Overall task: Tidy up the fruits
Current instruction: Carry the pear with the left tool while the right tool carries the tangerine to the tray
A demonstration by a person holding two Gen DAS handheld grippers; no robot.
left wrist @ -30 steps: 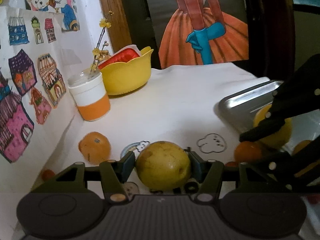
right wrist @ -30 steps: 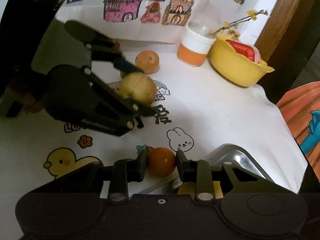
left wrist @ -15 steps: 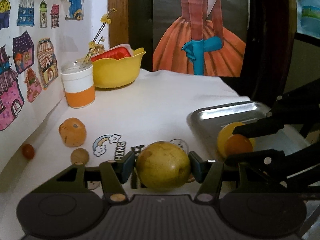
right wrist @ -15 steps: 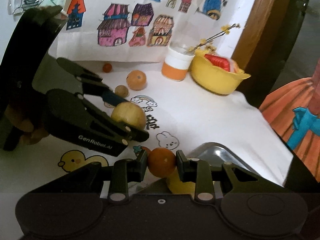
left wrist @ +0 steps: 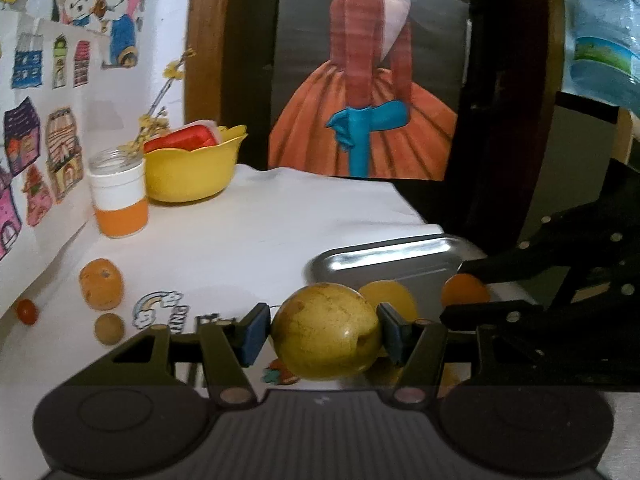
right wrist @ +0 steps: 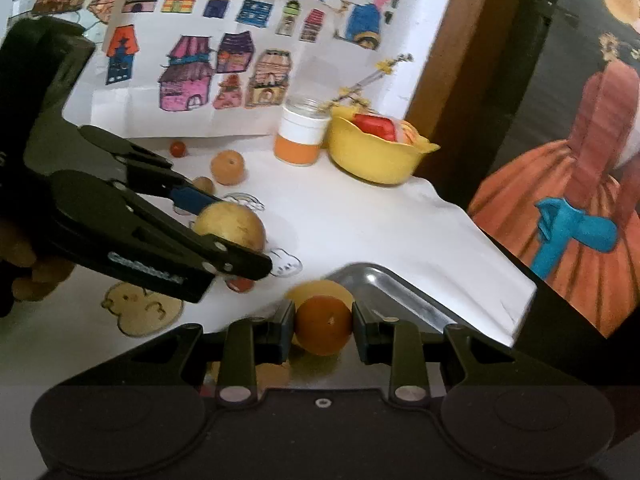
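My left gripper (left wrist: 322, 334) is shut on a large yellow-green pear (left wrist: 326, 330), held above the white cloth just left of the metal tray (left wrist: 392, 254). My right gripper (right wrist: 323, 330) is shut on a small orange (right wrist: 323, 325) over the tray's (right wrist: 400, 292) near corner. The same orange (left wrist: 464, 290) shows at the right in the left wrist view. A yellow fruit (left wrist: 390, 300) lies in the tray behind the pear. In the right wrist view the pear (right wrist: 230, 226) hangs in the left gripper (right wrist: 236, 240).
Loose on the cloth at the left lie an orange (left wrist: 100, 290), a small brown fruit (left wrist: 109, 328) and a tiny red fruit (left wrist: 26, 311). An orange-and-white jar (left wrist: 118, 196) and a yellow bowl (left wrist: 192, 168) stand at the back by the wall.
Both grippers have risen and swung toward the tray with their fruit. The orange now hangs over the tray's corner and the pear sits closer to the tray.
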